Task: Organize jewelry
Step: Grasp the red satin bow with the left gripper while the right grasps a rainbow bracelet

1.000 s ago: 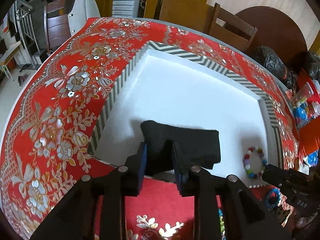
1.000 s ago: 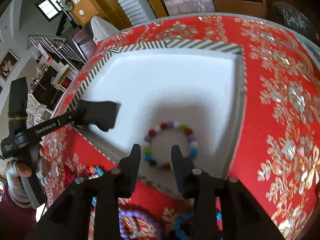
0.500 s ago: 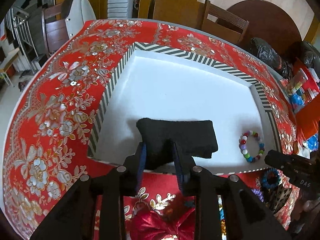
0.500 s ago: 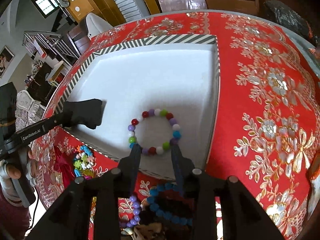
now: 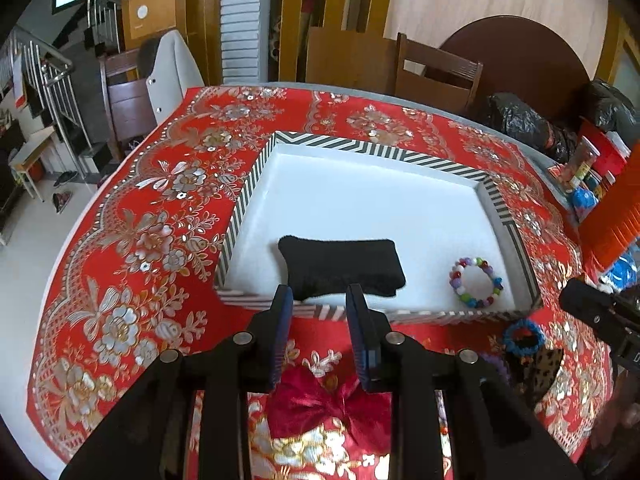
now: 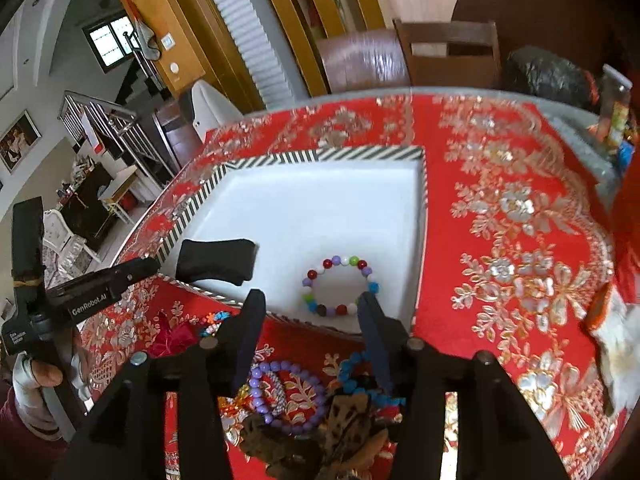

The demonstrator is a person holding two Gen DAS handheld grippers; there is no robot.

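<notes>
A white tray with a black-and-white striped rim (image 5: 256, 172) (image 6: 320, 158) sits on a red floral tablecloth. A black cushion (image 5: 340, 266) (image 6: 216, 262) lies in its near left part. A multicoloured bead bracelet (image 5: 476, 282) (image 6: 340, 286) lies in its near right corner. My left gripper (image 5: 316, 300) is open and empty, just short of the cushion at the tray's near rim. My right gripper (image 6: 312, 304) is open and empty, pulled back above the near rim in front of the bracelet.
Loose jewellery lies on the cloth in front of the tray: a purple bead bracelet (image 6: 288, 396), a blue bead bracelet (image 6: 352, 364), a red bow (image 5: 328, 400) (image 6: 176, 336), a blue scrunchie (image 5: 524, 336), a leopard-print piece (image 6: 340, 420). Chairs stand behind the table.
My left gripper let go of the black cushion, which now lies in the tray, and drew back. My right gripper opened wider and pulled back from the bead bracelet.
</notes>
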